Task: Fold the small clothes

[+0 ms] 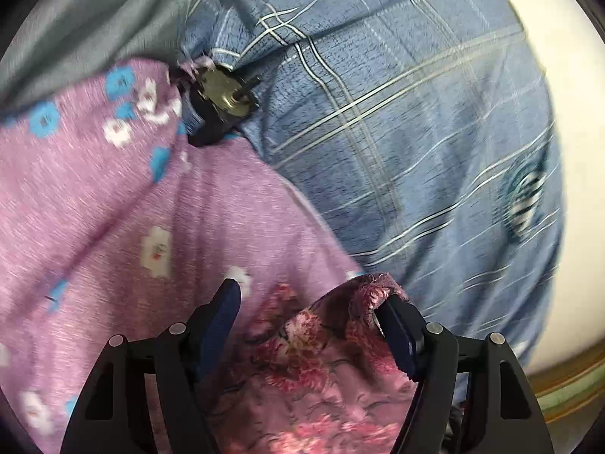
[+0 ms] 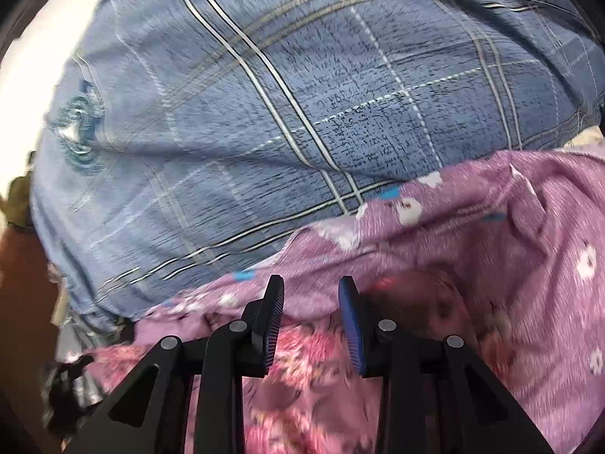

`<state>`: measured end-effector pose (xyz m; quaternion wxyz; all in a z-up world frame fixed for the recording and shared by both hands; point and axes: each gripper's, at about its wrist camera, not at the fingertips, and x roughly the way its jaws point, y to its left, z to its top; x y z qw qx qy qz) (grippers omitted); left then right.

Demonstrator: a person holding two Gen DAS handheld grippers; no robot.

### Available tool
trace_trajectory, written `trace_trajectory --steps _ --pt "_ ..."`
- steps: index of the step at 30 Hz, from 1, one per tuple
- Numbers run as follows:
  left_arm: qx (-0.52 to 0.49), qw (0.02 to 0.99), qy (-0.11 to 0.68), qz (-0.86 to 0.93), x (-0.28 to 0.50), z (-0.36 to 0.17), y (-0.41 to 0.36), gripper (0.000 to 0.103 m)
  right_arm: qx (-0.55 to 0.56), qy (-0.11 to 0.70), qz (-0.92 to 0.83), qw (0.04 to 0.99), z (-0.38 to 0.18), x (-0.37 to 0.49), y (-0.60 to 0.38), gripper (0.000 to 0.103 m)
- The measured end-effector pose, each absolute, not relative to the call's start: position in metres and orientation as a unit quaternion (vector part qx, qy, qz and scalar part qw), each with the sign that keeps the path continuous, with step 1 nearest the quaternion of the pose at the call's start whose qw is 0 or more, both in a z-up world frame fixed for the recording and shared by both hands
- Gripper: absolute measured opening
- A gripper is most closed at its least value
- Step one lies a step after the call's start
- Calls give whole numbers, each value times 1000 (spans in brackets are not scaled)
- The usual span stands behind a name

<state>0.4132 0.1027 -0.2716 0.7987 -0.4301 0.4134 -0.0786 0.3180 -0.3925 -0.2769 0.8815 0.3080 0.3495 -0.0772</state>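
Observation:
A pink rose-print garment (image 1: 314, 370) lies bunched between my left gripper's fingers, on a purple cloth with blue and white flowers (image 1: 94, 204). My left gripper (image 1: 314, 302) is open; a fold of the garment hangs over its right fingertip (image 1: 397, 314). The other gripper (image 1: 215, 109) shows at the far end of the purple cloth, with cloth bunched at its tips. In the right wrist view my right gripper (image 2: 312, 291) stands open over the pink garment (image 2: 302, 378) and the purple cloth (image 2: 491, 234), holding nothing that I can see.
A blue plaid bedsheet (image 1: 397, 113) covers the bed under the cloths and fills most of the right wrist view (image 2: 264, 113). A grey cloth (image 1: 94, 30) lies at the far left. A white wall (image 1: 548, 19) stands beyond the bed.

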Motion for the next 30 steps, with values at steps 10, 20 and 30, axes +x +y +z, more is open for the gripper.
trace_trajectory --steps 10,20,30 --pt "-377 816 428 -92 408 -251 86 76 252 353 -127 892 -265 236 -406 51" --pt "-379 822 422 -53 412 -257 103 80 212 412 -123 878 -268 300 -431 55" --pt "-306 833 460 -23 434 -273 76 79 144 389 -173 893 -272 319 -415 10"
